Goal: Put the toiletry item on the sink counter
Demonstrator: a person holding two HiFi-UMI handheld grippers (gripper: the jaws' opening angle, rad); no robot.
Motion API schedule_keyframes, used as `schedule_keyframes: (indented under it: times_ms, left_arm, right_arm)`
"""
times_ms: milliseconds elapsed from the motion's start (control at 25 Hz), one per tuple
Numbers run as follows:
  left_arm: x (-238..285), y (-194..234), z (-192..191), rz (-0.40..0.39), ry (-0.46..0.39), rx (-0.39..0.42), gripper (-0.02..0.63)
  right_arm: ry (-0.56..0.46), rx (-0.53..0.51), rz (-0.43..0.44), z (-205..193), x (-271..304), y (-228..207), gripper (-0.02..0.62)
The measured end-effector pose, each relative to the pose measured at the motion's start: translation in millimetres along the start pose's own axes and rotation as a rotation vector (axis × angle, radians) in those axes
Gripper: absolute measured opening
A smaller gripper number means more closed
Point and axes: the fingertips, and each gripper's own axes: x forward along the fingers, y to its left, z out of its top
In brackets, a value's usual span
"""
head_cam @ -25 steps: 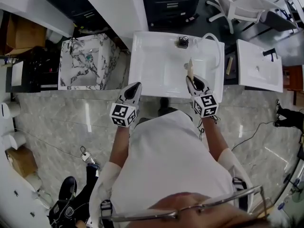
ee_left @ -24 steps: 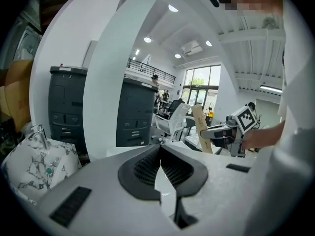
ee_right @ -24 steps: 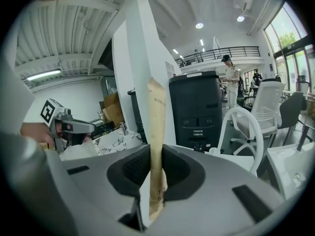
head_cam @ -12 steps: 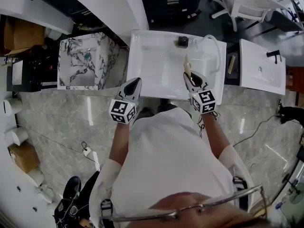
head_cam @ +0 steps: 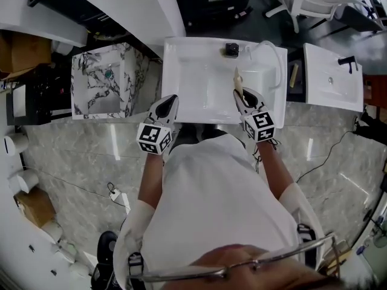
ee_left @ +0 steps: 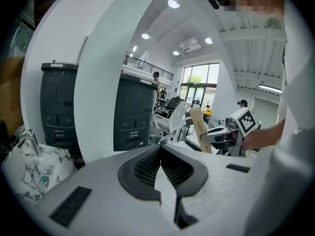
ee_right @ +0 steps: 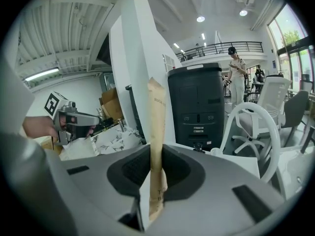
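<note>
A tan, flat toiletry tube [ee_right: 156, 146] stands upright between the jaws of my right gripper [ee_right: 153, 173], which is shut on it. From above, the tube [head_cam: 238, 80] sticks out past the right gripper [head_cam: 245, 97] over the right part of the white sink [head_cam: 181, 95]. In the left gripper view the tube [ee_left: 199, 129] and the right gripper [ee_left: 224, 136] appear off to the right. My left gripper [head_cam: 166, 107] hangs at the sink's front left edge, jaws closed together with nothing between them [ee_left: 158, 168].
A black faucet [head_cam: 231, 49] sits at the back of the sink, with a white hose loop [head_cam: 272, 56] to its right. A marbled cabinet [head_cam: 103, 80] stands left, a second white basin [head_cam: 332, 77] right. Dark cabinets [ee_right: 197, 104] and an office chair [ee_right: 256, 117] lie behind.
Both grippers have shifted slightly forward over the sink's front edge. The tube stays clamped in the right gripper.
</note>
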Motion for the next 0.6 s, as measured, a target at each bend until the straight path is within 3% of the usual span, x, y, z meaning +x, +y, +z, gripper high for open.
schedule_keyframes:
  times_ms: [600]
  left_arm:
    - [10.9, 38.6, -4.3, -0.138, 0.023, 0.007, 0.005]
  right_arm:
    - [0.049, -0.063, -0.123, 13.5, 26.2, 16.9, 0.062]
